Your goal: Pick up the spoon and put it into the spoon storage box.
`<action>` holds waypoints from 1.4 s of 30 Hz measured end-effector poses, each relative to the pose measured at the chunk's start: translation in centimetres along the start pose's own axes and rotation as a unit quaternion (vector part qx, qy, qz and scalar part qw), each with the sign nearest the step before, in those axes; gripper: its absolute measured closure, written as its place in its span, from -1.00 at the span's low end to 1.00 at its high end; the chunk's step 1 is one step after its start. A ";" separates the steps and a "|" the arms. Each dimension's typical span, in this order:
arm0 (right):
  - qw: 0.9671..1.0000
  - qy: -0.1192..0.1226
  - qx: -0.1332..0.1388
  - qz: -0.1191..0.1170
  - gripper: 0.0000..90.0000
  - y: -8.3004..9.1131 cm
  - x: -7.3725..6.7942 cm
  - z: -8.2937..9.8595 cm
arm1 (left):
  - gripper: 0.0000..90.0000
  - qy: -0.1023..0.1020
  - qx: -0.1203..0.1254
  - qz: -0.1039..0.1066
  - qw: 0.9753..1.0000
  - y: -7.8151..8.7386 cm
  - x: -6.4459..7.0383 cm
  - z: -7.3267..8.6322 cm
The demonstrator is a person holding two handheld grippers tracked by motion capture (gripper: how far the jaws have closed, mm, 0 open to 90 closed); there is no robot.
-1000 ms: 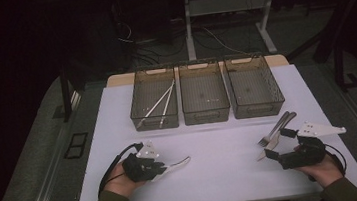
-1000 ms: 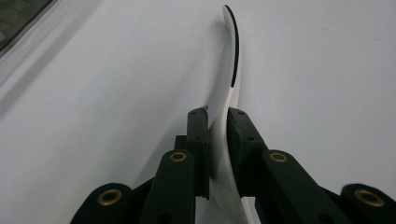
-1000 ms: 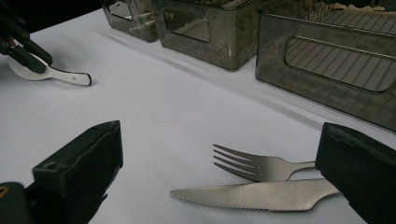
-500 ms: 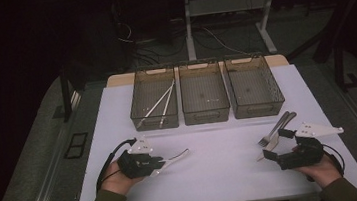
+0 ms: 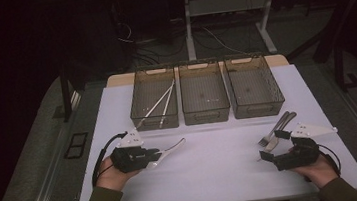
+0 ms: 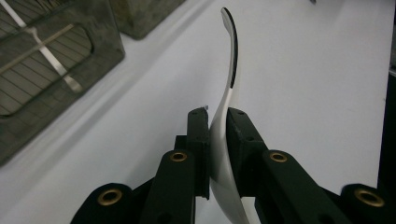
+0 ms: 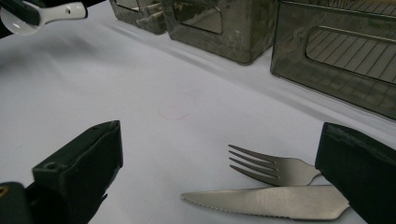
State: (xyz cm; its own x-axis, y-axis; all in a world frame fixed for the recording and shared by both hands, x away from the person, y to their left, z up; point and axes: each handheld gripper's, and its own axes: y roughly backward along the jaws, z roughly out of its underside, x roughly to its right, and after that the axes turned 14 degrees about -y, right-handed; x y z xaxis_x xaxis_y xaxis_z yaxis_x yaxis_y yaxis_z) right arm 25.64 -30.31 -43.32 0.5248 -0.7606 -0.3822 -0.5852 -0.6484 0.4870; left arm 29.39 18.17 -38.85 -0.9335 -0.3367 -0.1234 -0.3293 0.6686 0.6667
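My left gripper (image 5: 155, 156) (image 6: 217, 116) is shut on the bowl of a silver spoon (image 5: 171, 147) (image 6: 229, 70). It holds the spoon on edge just above the white table cover, handle pointing away toward the right. My right gripper (image 5: 273, 146) (image 7: 222, 140) stands open low over the table at the front right. A fork (image 5: 270, 133) (image 7: 275, 169) and a serrated knife (image 5: 277, 138) (image 7: 266, 200) lie side by side between and just ahead of its jaws, untouched. The held spoon (image 7: 44, 16) also shows at the top left of the right gripper view.
Three dark mesh bins stand in a row at the back. The left bin (image 5: 136, 102) (image 6: 100, 56) holds long silver utensils (image 5: 159, 102). The middle bin (image 5: 206, 112) and the right bin (image 5: 257, 107) look bare. The white table cover (image 5: 213, 167) spans the space between the two hands.
My left gripper has shifted slightly left and back with the spoon, whose handle now points more toward the bins. The right gripper has hardly moved.
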 end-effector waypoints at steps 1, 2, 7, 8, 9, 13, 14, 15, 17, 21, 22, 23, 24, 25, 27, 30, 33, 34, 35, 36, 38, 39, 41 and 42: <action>1.000 0.001 0.000 0.001 -0.98 0.0 0.0 0.0 | 0.77 0.001 0.006 -0.002 1.000 0.1 -0.1 -0.1; 1.000 0.001 0.000 0.001 -0.98 0.0 0.0 0.0 | 0.77 0.002 0.009 -0.005 1.000 0.3 -0.2 -0.3; 1.000 -0.001 0.001 0.001 -0.98 0.1 0.1 0.0 | 0.77 0.010 0.028 -0.023 0.999 0.8 -0.9 -0.8; 1.000 -0.001 0.001 0.001 -0.98 0.1 0.1 0.0 | 0.77 0.012 0.031 -0.026 0.999 0.9 -1.0 -0.8; 1.000 -0.001 0.001 0.002 -0.98 0.1 0.1 0.0 | 0.77 0.014 0.033 -0.029 0.999 1.0 -1.1 -0.9; 1.000 -0.002 0.002 0.002 -0.98 0.1 0.1 0.0 | 0.77 0.024 0.043 -0.040 0.998 1.1 -1.7 -1.1; 1.000 -0.002 0.002 0.003 -0.98 0.1 0.1 0.0 | 0.77 0.026 0.043 -0.043 0.998 1.2 -1.9 -1.1; 1.000 -0.002 0.002 0.003 -0.98 0.1 0.1 0.0 | 0.77 0.027 0.046 -0.044 0.998 1.2 -2.1 -1.2; 1.000 -0.003 0.003 0.003 -0.98 0.1 0.1 0.0 | 0.77 0.030 0.052 -0.051 0.997 1.3 -2.5 -1.4; 1.000 -0.004 0.003 0.004 -0.98 0.2 0.2 0.0 | 0.77 0.033 0.061 -0.060 0.996 1.4 -3.2 -1.9; 1.000 -0.004 0.004 0.003 -0.98 0.2 0.2 0.0 | 0.77 0.033 0.063 -0.062 0.996 1.4 -3.3 -2.0; 1.000 -0.005 0.004 0.004 -0.98 0.2 0.2 0.0 | 0.77 0.033 0.065 -0.063 0.995 1.4 -3.5 -2.1; 1.000 -0.005 0.004 0.004 -0.98 0.2 0.2 0.0 | 0.77 0.033 0.066 -0.065 0.995 1.4 -3.6 -2.2; 1.000 -0.004 0.004 0.004 -0.98 0.2 0.2 0.0 | 0.77 0.033 0.066 -0.067 0.995 1.4 -3.7 -2.3; 1.000 -0.005 0.004 0.004 -0.98 0.2 0.2 0.0 | 0.77 0.036 0.069 -0.071 0.994 1.4 -3.9 -2.4; 1.000 -0.005 0.005 0.005 -0.98 0.2 0.2 0.0 | 0.77 0.036 0.071 -0.076 0.994 1.4 -4.3 -2.7; 1.000 -0.004 0.006 0.005 -0.98 0.2 0.3 0.0 | 0.77 0.034 0.067 -0.089 0.993 1.3 -4.8 -3.2; 1.000 -0.003 0.006 0.005 -0.98 0.2 0.3 0.0 | 0.77 0.032 0.066 -0.093 0.993 1.2 -5.0 -3.3; 1.000 -0.003 0.006 0.005 -0.98 0.2 0.3 0.0 | 0.77 0.031 0.066 -0.097 0.993 1.2 -5.2 -3.4; 1.000 -0.002 0.006 0.005 -0.98 0.2 0.3 0.0 | 0.77 0.032 0.067 -0.099 0.992 1.1 -5.4 -3.5; 1.000 -0.003 0.006 0.005 -0.98 0.2 0.3 0.0 | 0.77 0.033 0.067 -0.105 0.992 1.0 -5.8 -3.7; 1.000 -0.005 0.006 0.005 -0.98 0.2 0.3 0.0 | 0.77 0.036 0.070 -0.108 0.991 0.9 -6.1 -3.8; 1.000 -0.006 0.006 0.005 -0.98 0.3 0.3 0.0 | 0.77 0.039 0.075 -0.110 0.990 0.7 -6.6 -4.0; 1.000 -0.006 0.006 0.005 -0.98 0.3 0.3 0.0 | 0.77 0.040 0.075 -0.113 0.990 0.7 -6.8 -4.2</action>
State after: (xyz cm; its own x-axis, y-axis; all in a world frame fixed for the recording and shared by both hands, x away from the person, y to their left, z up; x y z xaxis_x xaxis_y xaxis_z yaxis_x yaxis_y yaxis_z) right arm 25.69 -30.74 -43.29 0.5115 -0.7677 -0.3861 -0.5975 -0.6407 0.4822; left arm 36.13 18.15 -34.50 -0.8216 -0.5362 -0.1937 -0.5510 0.6594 0.5114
